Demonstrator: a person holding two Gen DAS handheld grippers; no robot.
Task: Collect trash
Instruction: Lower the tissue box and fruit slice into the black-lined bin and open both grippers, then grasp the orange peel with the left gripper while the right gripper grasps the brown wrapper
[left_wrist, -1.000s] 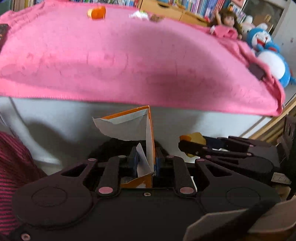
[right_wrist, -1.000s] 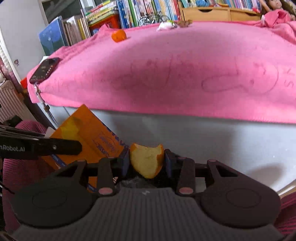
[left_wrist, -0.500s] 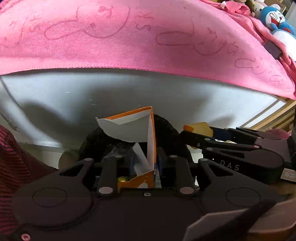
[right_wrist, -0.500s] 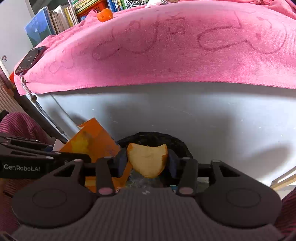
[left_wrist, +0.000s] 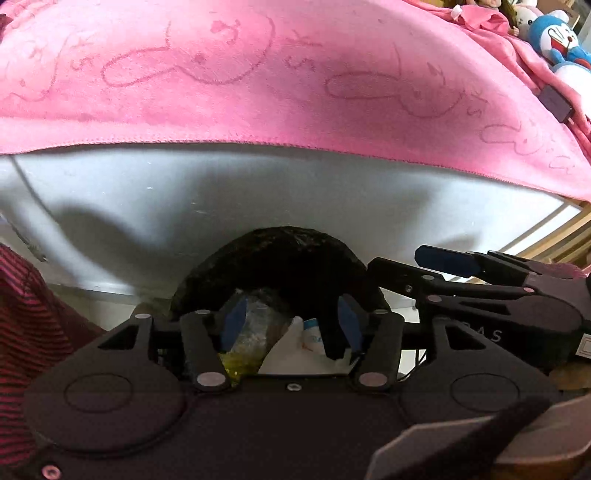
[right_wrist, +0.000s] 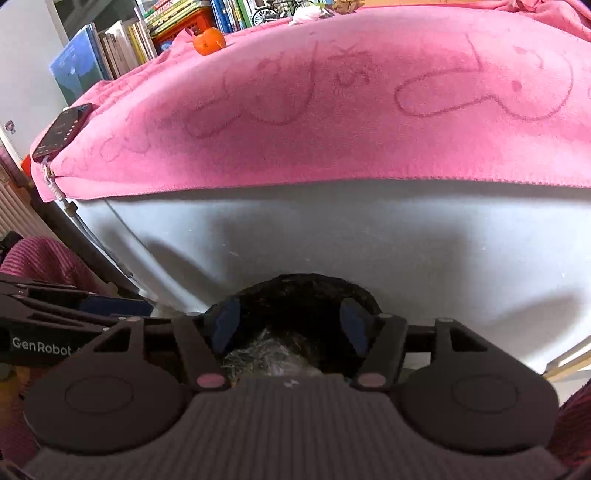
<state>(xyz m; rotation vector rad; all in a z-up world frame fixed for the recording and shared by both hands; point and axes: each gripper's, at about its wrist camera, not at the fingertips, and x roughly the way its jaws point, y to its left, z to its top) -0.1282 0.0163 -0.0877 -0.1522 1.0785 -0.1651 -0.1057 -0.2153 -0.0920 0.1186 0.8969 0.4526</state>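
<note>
Both grippers — left (left_wrist: 291, 321), marked "GenRobot", and right (right_wrist: 290, 323) — hover, fingers spread, over the bin (left_wrist: 280, 254).

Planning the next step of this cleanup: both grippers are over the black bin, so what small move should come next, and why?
Probably lift both grippers back up toward the pink cloth. The left gripper and right gripper hang open and empty over the black bin, while an orange and a white crumpled scrap sit at the cloth's far edge.

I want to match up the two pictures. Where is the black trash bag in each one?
Left wrist view: black trash bag sits bottom middle, just past the open fingers.
Right wrist view: bottom middle, between the open fingers.
Shared landmark: pink towel across the top.
</note>
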